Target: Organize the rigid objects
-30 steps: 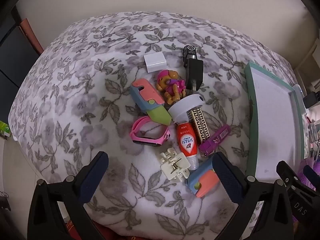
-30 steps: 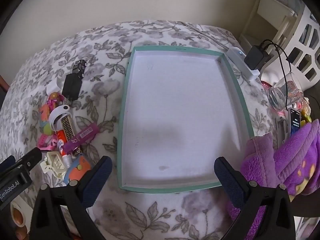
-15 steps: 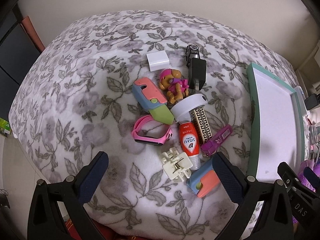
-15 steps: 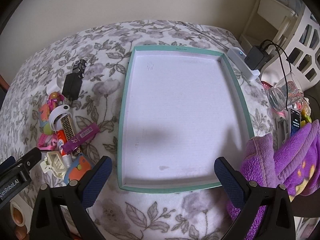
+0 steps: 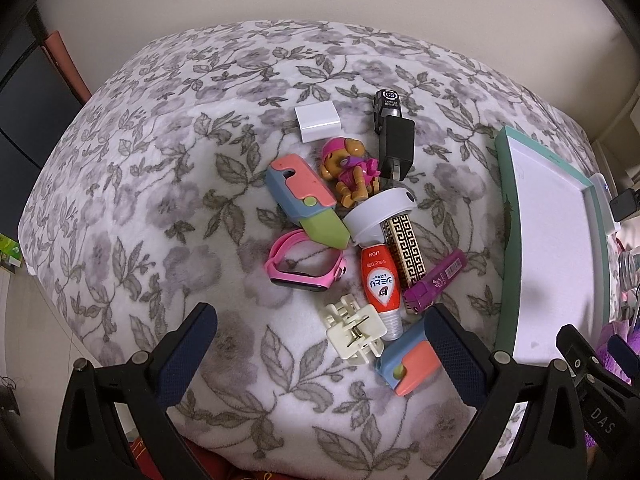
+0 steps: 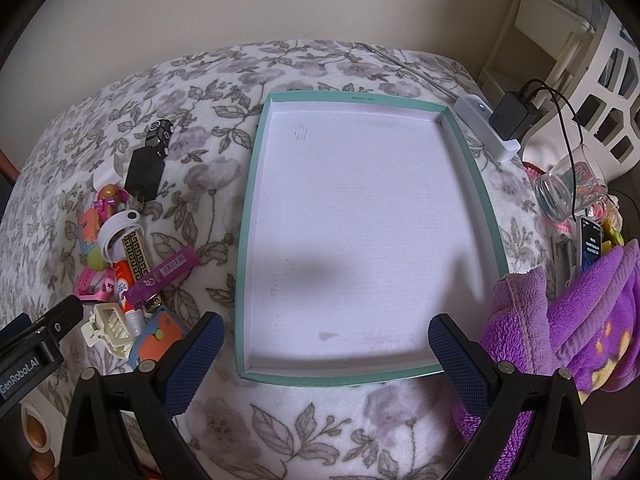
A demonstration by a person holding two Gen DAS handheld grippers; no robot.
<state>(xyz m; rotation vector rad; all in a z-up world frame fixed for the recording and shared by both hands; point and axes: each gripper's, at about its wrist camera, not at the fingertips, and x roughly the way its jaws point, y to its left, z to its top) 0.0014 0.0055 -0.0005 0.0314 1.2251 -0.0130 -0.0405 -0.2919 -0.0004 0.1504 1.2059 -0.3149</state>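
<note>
A cluster of small rigid objects is seen at the centre of the left wrist view, lying on a floral blanket (image 5: 140, 208) that covers the bed. At the top of the cluster a white charger (image 5: 318, 122) and a black adapter (image 5: 396, 148) are found, with a black toy car (image 5: 386, 104) touching the adapter's upper end. Below these a pink toy pup (image 5: 352, 172) lies just beside a pastel folding toy knife (image 5: 306, 204), whose green tip rests on a pink watch (image 5: 304, 270). A white band (image 5: 378, 214) overlaps a gold patterned case (image 5: 406, 250) and a red tube (image 5: 380, 280); a purple stick (image 5: 436, 282) lies to their right. A cream hair clip (image 5: 356, 332) and a second blue-and-orange toy (image 5: 408, 364) are noted lowest in the cluster, the latter touching the inner face of the right-hand finger. The left gripper (image 5: 322, 350) is held wide apart, empty, its fingers straddling the lower edge of the cluster — the clip between them. In the right wrist view the teal-rimmed tray (image 6: 246, 240) fills the centre, with nothing in it, the cluster just beside its left rim. The right gripper (image 6: 326, 354) is likewise spread apart and empty, above the tray's near edge. A purple fleece (image 6: 568, 328) is bunched at lower right.
</note>
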